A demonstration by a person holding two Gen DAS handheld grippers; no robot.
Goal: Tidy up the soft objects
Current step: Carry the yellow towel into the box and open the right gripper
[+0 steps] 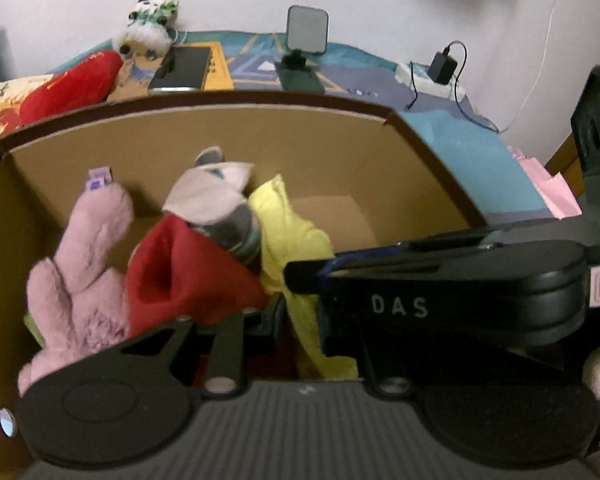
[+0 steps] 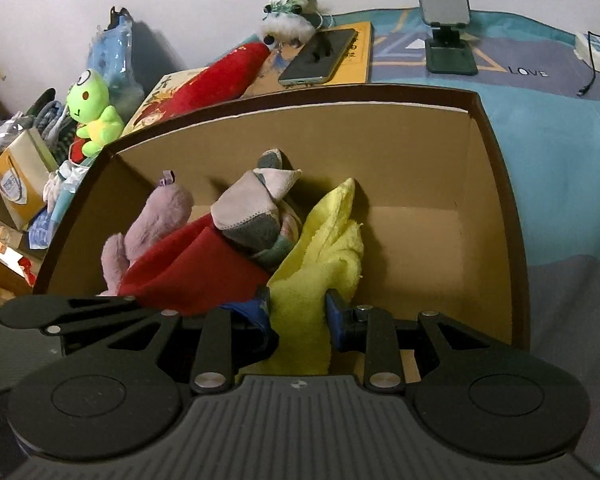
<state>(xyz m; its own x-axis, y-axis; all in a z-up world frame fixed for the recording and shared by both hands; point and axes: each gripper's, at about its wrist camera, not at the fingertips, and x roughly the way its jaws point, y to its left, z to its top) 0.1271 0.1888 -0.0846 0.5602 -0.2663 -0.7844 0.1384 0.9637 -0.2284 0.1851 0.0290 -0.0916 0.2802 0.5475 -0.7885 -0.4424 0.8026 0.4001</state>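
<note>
Yellow cloth at centre frame, inside the cardboard box, pinched by the right gripper. Left gripper nearly closed; what it holds cannot be told. Step: depositing. Next: release, withdraw clear.

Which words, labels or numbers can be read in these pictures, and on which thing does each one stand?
"DAS": on the black body of the right hand-held gripper, seen from the left wrist view.
"LOVE": on the patterned cloth behind the cardboard box.
Yellow book under the phone: print too blurred to read.
Picture book: large characters, unreadable.
</note>
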